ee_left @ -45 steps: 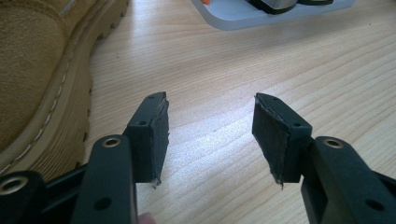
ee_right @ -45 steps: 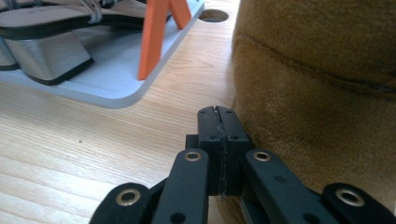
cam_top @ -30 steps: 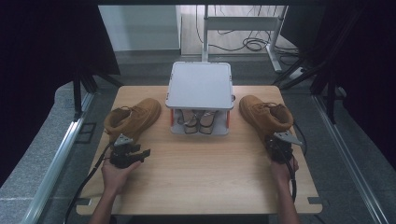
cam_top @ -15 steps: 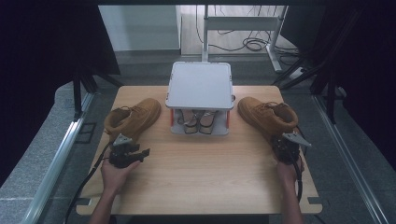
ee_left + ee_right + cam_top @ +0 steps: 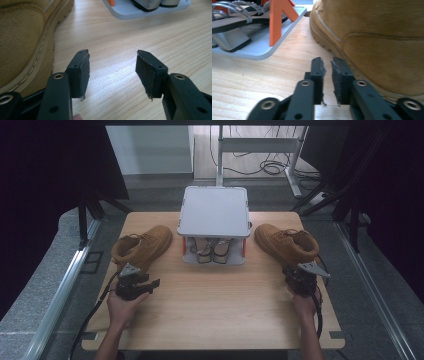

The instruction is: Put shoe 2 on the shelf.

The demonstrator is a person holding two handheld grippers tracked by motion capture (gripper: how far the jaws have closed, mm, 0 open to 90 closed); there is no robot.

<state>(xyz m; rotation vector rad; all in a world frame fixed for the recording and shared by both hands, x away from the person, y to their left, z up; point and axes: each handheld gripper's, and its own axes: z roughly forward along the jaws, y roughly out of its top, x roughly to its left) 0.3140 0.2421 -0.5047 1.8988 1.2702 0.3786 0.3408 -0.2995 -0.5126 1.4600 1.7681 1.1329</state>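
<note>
Two tan suede boots flank a grey two-tier rack (image 5: 214, 212) on the wooden table. The left boot (image 5: 142, 247) lies just beyond my left gripper (image 5: 141, 280), which is open over bare wood (image 5: 112, 67), with that boot's sole (image 5: 37, 65) beside its left jaw. My right gripper (image 5: 297, 271) sits at the heel end of the right boot (image 5: 287, 242). Its jaws (image 5: 327, 66) have just been opening and stand a narrow gap apart with nothing between them, beside the boot's sole (image 5: 374, 37).
Sandals (image 5: 210, 251) sit on the rack's lower tray (image 5: 262, 47), between orange posts (image 5: 277, 17). The table's front half (image 5: 215, 310) is bare wood. Metal rails run along both table sides, and a desk frame with cables stands behind.
The right gripper's jaws have parted slightly and the hand has shifted a little beside the boot. The left hand and both boots stay as they were.
</note>
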